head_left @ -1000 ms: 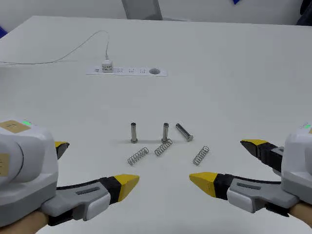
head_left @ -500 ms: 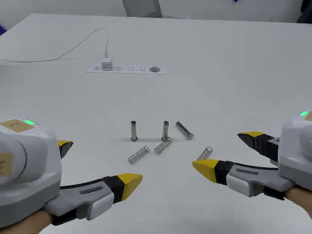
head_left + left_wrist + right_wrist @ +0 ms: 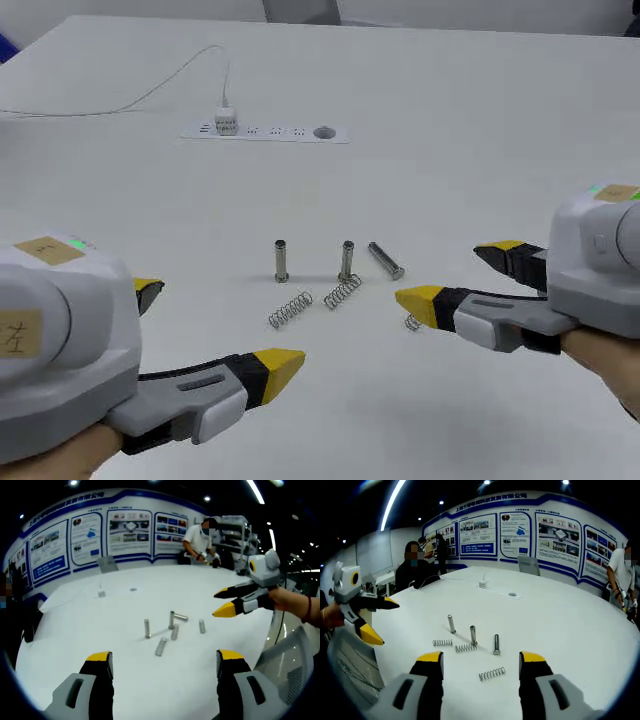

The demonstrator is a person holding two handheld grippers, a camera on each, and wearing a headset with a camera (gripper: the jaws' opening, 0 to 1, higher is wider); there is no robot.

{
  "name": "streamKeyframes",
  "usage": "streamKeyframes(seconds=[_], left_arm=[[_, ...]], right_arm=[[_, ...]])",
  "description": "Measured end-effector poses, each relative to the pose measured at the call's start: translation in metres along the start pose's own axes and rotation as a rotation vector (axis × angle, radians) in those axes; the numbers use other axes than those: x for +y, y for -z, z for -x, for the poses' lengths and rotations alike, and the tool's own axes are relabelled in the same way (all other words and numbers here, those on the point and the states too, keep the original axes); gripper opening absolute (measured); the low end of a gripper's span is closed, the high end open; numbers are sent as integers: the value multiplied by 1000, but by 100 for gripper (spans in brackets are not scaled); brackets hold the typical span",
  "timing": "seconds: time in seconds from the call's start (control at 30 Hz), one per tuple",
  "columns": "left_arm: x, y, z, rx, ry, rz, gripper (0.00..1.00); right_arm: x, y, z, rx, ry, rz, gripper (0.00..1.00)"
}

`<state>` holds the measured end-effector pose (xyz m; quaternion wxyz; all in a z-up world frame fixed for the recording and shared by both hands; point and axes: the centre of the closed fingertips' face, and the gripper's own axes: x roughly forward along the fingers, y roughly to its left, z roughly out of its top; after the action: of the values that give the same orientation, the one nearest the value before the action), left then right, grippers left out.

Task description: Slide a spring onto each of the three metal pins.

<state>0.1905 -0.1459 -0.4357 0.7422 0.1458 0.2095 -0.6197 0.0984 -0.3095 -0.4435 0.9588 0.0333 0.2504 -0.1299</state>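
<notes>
- Right gripper view: the nearest spring (image 3: 492, 673) lies on the table (image 3: 560, 620) just ahead of the right gripper (image 3: 482, 657), whose jaws are spread; pinch it gently across the coils.
- The left gripper (image 3: 215, 325) is likewise spread and empty.
- Head view: a jaw covers most of that spring; the third pin (image 3: 383, 260) seems to lie flat.

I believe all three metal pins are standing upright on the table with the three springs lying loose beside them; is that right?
Not quite. In the head view, the left pin and the middle pin stand upright, but the right pin lies on its side. The three springs do lie loose on the table beside them.
</notes>
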Motion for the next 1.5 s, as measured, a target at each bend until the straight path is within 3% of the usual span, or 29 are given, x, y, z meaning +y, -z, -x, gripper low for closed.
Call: streamKeyframes(seconds=[0.63,1.0,1.5], left_arm=[[-1,6,-6,8,23,-3,85],[3,7,-10,3,20,4,84],[12,10,-13,8,0,21,83]], right_arm=[[-13,-11,-48,38,-9,39,51],[-23,-15,-78,68,-9,56,44],[-30,0,-120,126,-26,15,29]])
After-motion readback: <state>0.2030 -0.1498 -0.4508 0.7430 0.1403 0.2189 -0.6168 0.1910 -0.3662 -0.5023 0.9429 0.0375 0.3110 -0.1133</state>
